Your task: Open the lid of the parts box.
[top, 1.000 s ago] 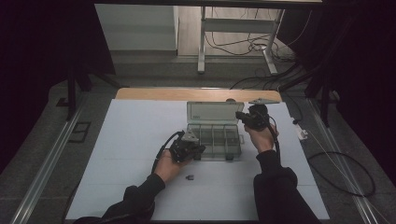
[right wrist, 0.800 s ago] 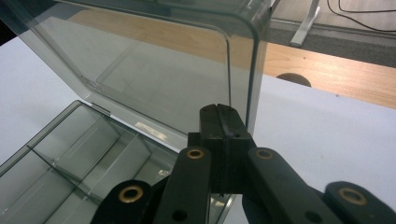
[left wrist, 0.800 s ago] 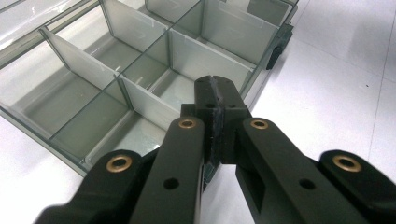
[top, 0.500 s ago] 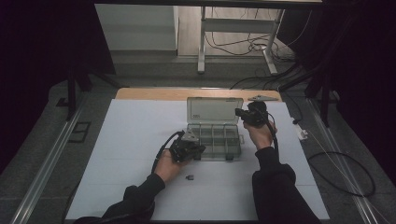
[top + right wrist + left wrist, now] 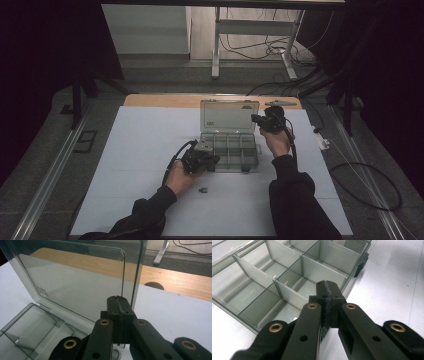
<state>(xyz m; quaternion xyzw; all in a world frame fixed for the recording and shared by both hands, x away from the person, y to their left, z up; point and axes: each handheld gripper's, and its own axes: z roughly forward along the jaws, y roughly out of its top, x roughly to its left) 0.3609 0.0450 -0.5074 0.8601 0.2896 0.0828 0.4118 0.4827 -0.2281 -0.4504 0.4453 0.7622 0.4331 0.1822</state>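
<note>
Black jaws of the left gripper (image 5: pixel 328 288) are clenched at the front wall of the clear plastic organizer box (image 5: pixel 229 150), frame centre. The right gripper (image 5: pixel 119 301), likewise clenched, is pressed against the upright lid (image 5: pixel 229 116). Little has changed since earlier: closing appears imminent.

My organizer box (image 5: pixel 287 282) is glossy, smoky clear plastic. My gripper (image 5: pixel 328 290) is matt black plastic with brass-coloured rivets. The tabletop (image 5: pixel 175 280) is wood.

Box (image 5: pixel 228 150) is smoky clear grey, grippers (image 5: pixel 200 159) black with brass rivets, table (image 5: pixel 130 150) white, wood strip (image 5: pixel 160 100) at 12 o'clock.
</note>
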